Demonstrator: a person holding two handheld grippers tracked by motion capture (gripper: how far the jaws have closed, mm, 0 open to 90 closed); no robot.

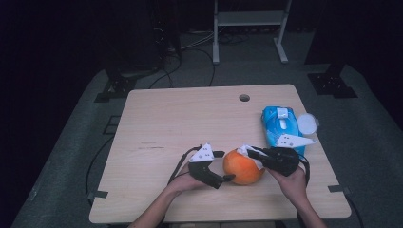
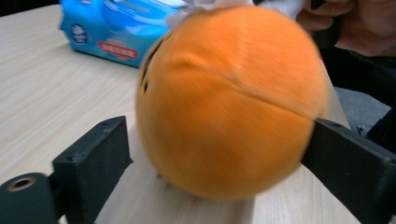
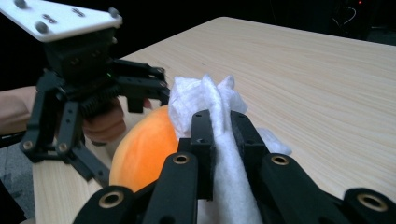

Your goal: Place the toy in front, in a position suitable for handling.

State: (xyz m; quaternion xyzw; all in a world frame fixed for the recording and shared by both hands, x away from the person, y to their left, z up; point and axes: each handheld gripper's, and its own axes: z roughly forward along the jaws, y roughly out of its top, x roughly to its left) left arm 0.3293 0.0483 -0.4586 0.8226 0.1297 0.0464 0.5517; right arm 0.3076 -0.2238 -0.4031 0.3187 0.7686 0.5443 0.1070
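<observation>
We have the orange ball resting on the surface near its front edge, between our two hands. Seen from above, the left gripper sits at the ball's nine o'clock and the right gripper at its one o'clock, so both are right on it.

The right fingers are clenched on a white wipe, whose bunched end lies on top of the ball: the coming stroke depends on that wipe staying pressed down onto the round top.

The left gripper view shows the left fingers spread wide on either side of the ball's lower half; the ball is blurred, so we cannot tell whether both pads press on it. It also shows the blue wipe pack beyond the ball, at twelve o'clock.

The right gripper view shows the pinch on the wipe close up, and the left gripper farther off.
</observation>
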